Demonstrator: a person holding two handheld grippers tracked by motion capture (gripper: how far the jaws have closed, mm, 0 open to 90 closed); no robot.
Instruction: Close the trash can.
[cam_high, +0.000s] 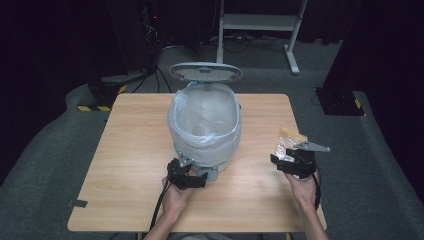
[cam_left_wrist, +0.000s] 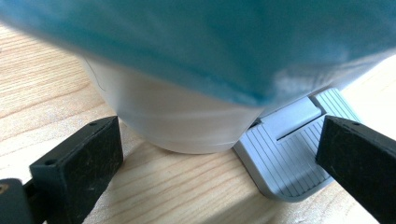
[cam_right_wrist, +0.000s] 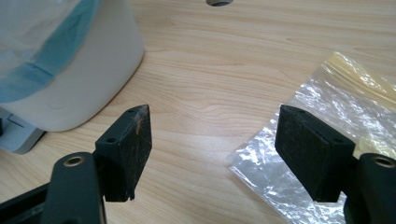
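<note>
Bin (cam_high: 205, 125) stands at the middle of the wooden surface (cam_high: 130, 150), white-bodied, lined with a pale bag (cam_high: 204, 117) that folds down over its rim, and its grey lid (cam_high: 205, 71) is tipped up at the far side. At the bin's near foot we see a grey ribbed pedal (cam_left_wrist: 289, 161) sticking out onto the surface. Our left claw (cam_high: 197, 177) sits just at that near foot, its jaws spread wide; in the left gripper view they stand one to either side of the bin's base and the pedal, gripping nothing, and we cannot tell whether the right-hand jaw touches the pedal. The bag's edge looks blue-green (cam_left_wrist: 201, 42) close up there.

Well to the right of the bin, near the surface's right edge, lies a clear plastic bag (cam_right_wrist: 327, 121) with a yellowish strip along its far end. Our right claw (cam_high: 281, 161) hovers at the near end of it, jaws wide apart and empty; in the right gripper view one jaw hangs over the plastic, the other over bare wood.

Beyond the far edge we see grey floor (cam_high: 260, 60) and a white frame (cam_high: 260, 22).
</note>
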